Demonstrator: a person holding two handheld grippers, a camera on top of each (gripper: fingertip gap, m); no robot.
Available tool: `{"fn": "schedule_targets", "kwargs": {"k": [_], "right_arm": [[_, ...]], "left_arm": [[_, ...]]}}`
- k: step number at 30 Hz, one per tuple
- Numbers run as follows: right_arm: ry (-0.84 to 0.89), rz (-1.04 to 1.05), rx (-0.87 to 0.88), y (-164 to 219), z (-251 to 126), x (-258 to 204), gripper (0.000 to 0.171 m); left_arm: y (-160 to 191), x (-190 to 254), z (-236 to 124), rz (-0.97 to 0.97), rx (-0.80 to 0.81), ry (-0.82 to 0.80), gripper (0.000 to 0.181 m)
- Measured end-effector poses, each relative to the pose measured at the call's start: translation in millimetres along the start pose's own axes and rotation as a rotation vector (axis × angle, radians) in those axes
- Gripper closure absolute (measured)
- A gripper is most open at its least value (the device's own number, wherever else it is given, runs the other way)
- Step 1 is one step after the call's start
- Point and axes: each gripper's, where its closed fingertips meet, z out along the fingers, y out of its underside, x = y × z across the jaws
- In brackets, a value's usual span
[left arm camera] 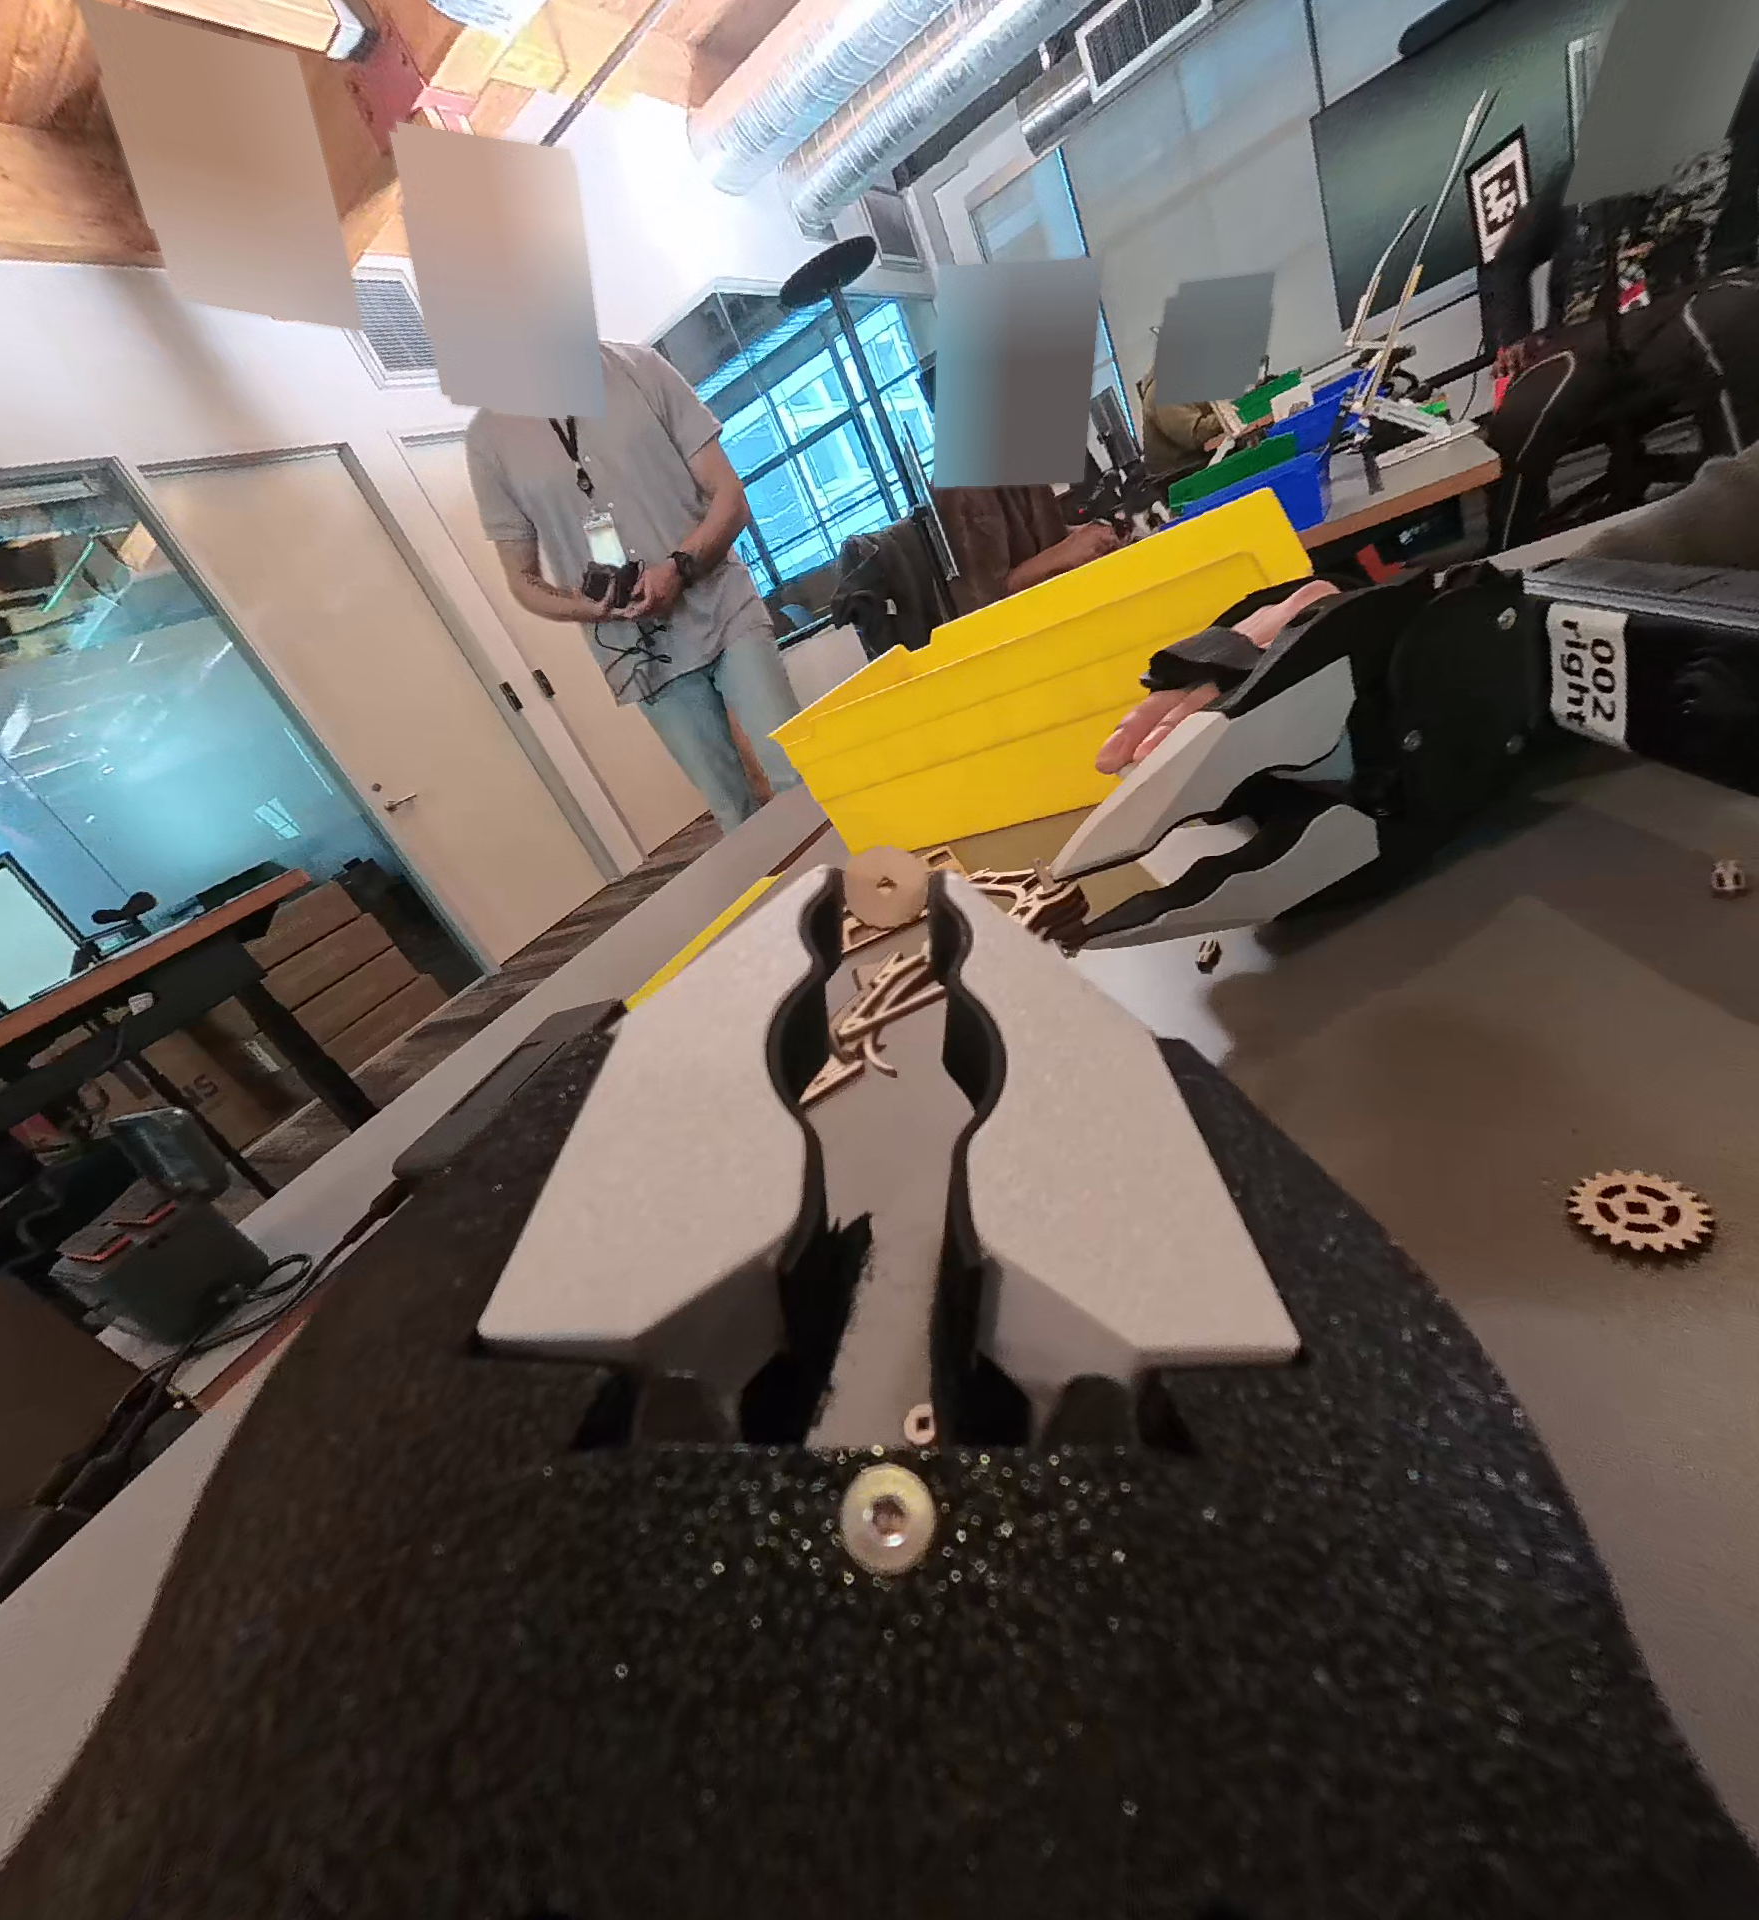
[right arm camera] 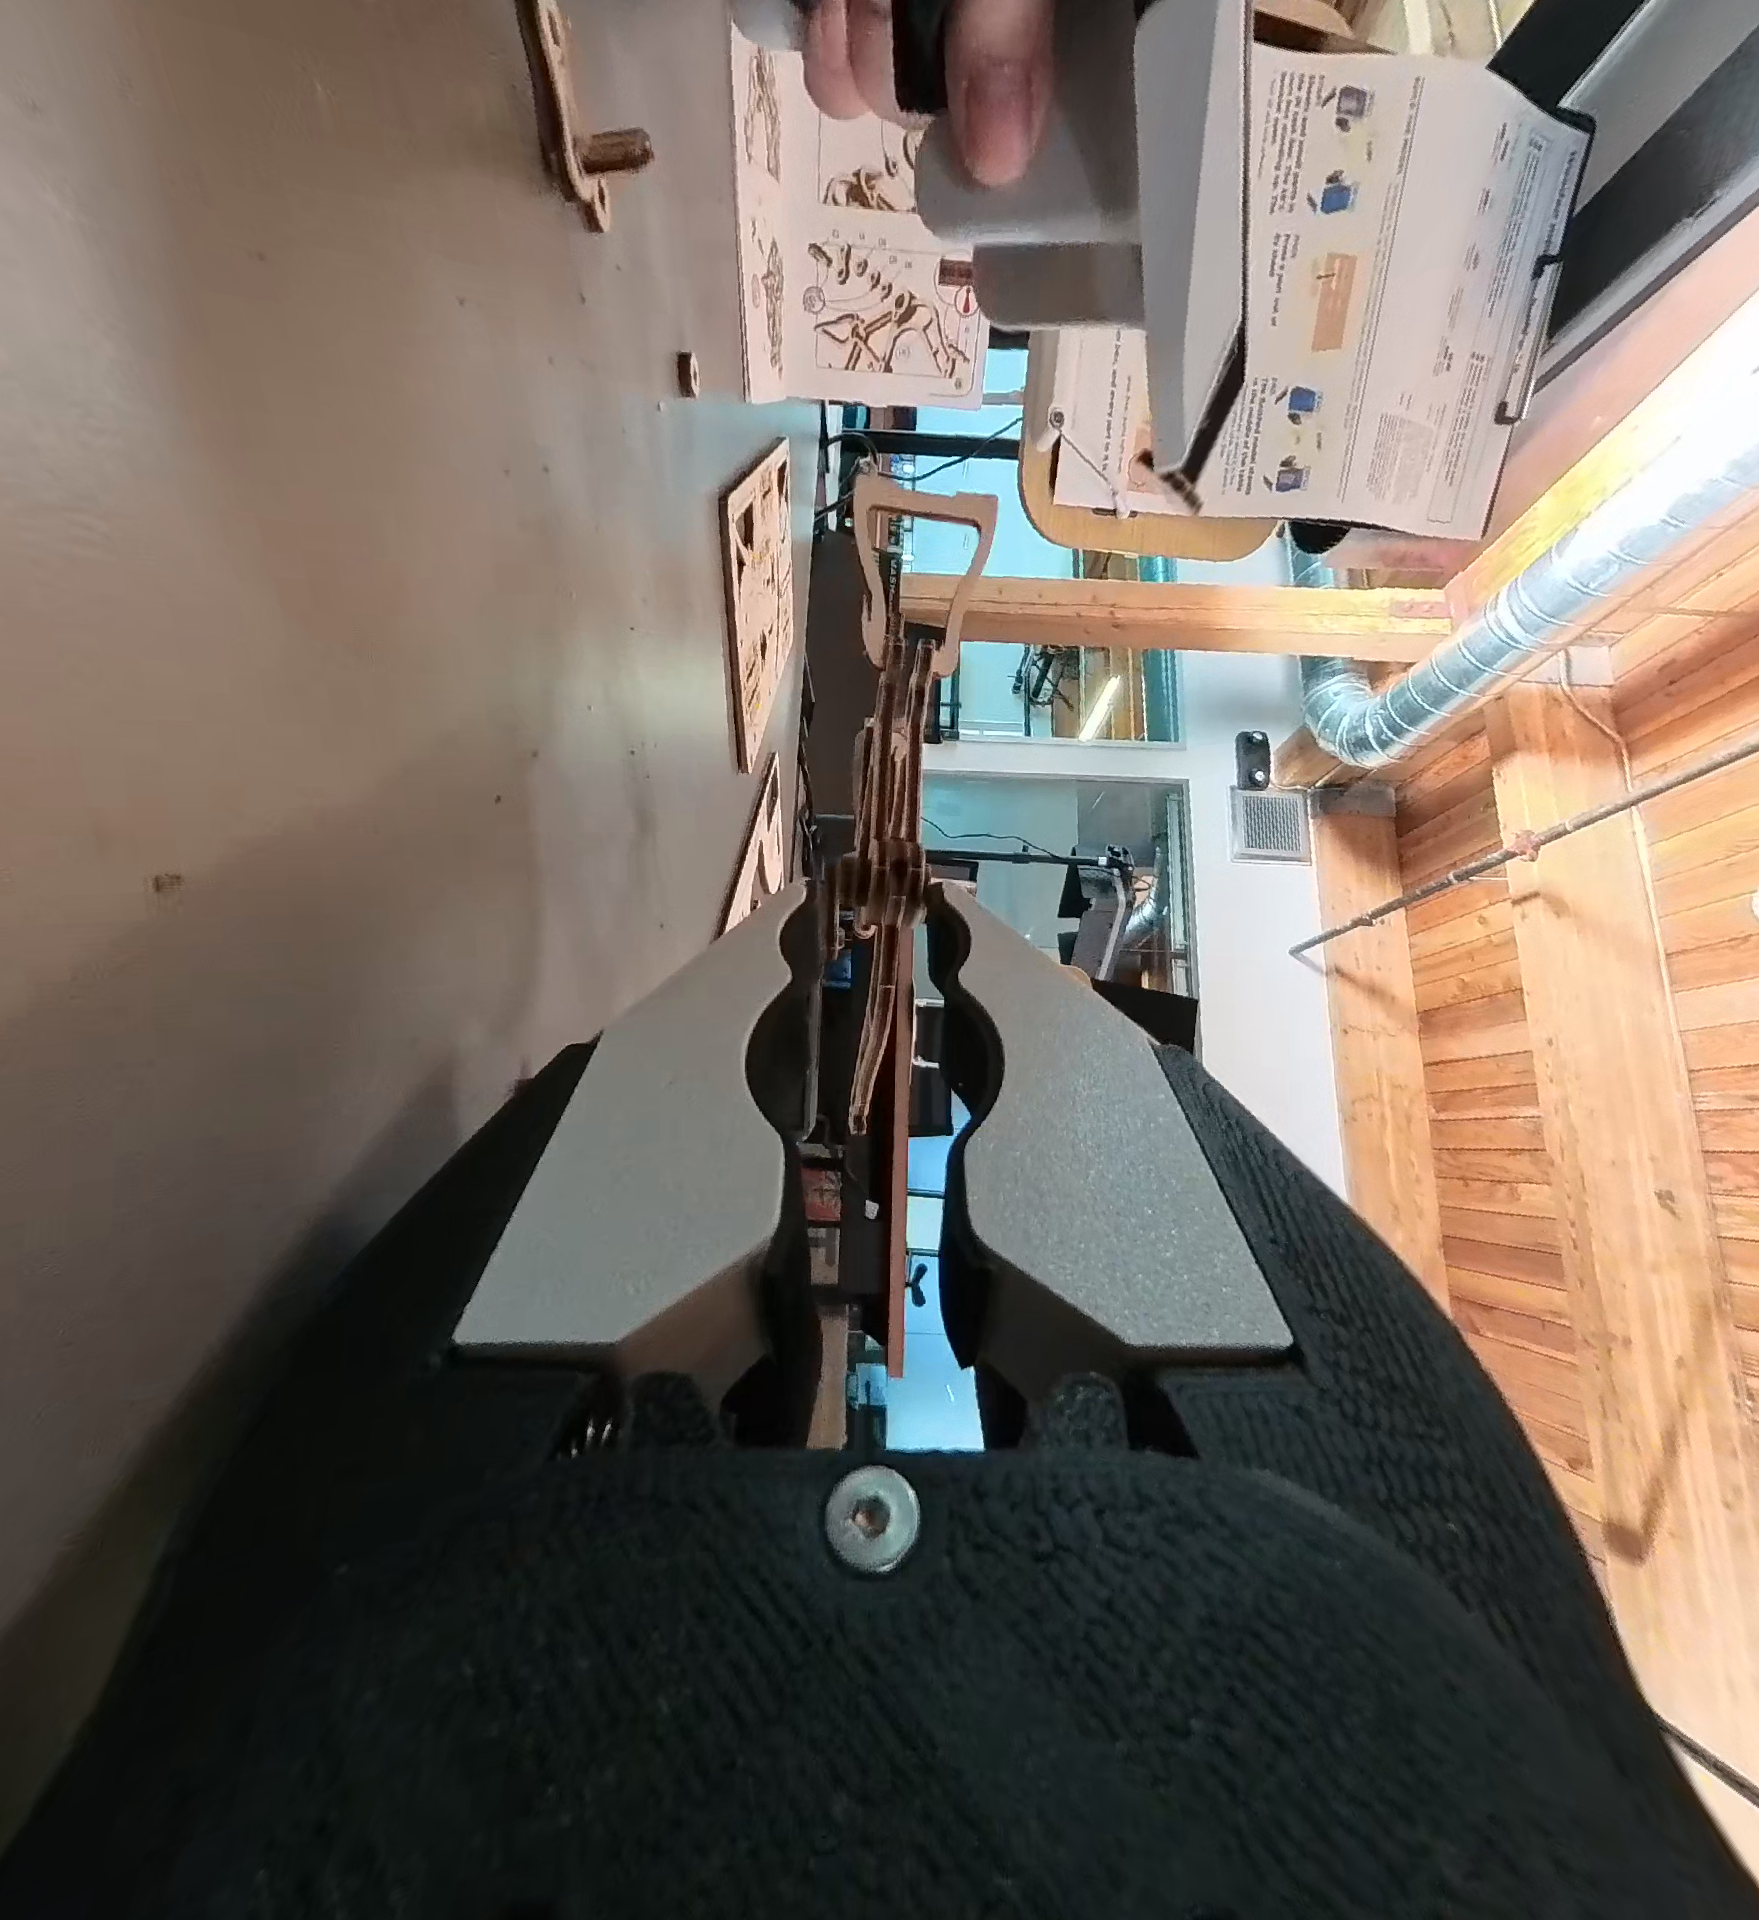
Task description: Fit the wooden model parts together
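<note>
My left gripper point(left arm camera: 885, 881) is shut on a small round wooden disc point(left arm camera: 887, 894) with a centre hole, held at its fingertips above the table. My right gripper point(right arm camera: 873, 906) is shut on a layered wooden model assembly point(right arm camera: 894, 769) that sticks out past its tips and ends in a flat handle-like piece point(right arm camera: 922, 520). In the left wrist view the right gripper point(left arm camera: 1067, 906) comes in from the right, and its assembly point(left arm camera: 1020, 902) sits just right of the disc. In the right wrist view the left gripper point(right arm camera: 1171, 473) hangs above, with a hand on it.
A wooden gear point(left arm camera: 1639, 1218) and small loose wooden bits point(left arm camera: 1727, 878) lie on the grey table point(left arm camera: 1477, 1091). A yellow bin point(left arm camera: 1010, 707) stands behind the work spot. Instruction sheets point(right arm camera: 854, 270), a clipboard point(right arm camera: 1374, 260), cut-out wooden sheets point(right arm camera: 759, 597) and a pegged part point(right arm camera: 584, 135) are nearby. A person stands beyond the table. Some 11 cm of space lies between my two pairs of fingers.
</note>
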Motion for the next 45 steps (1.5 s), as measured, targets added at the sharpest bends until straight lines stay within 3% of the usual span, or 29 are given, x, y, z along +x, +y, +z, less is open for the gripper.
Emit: {"fn": "schedule_targets", "kwargs": {"k": [17, 34, 36, 45], "right_arm": [[0.005, 0.059, 0.044, -5, -1, 4, 0.154], [0.021, 0.065, 0.121, -23, -7, 8, 0.154], [0.019, 0.086, 0.141, -25, -8, 8, 0.154], [0.005, 0.066, 0.217, -43, -13, 5, 0.154]], "left_arm": [[0, -15, -9, -0.075, 0.014, -0.059, 0.167], [-2, -1, -4, -0.038, 0.009, -0.012, 0.168], [4, -5, 1, -0.094, -0.042, -0.070, 0.168], [-21, 20, 11, -0.255, 0.001, 0.141, 0.167]]}}
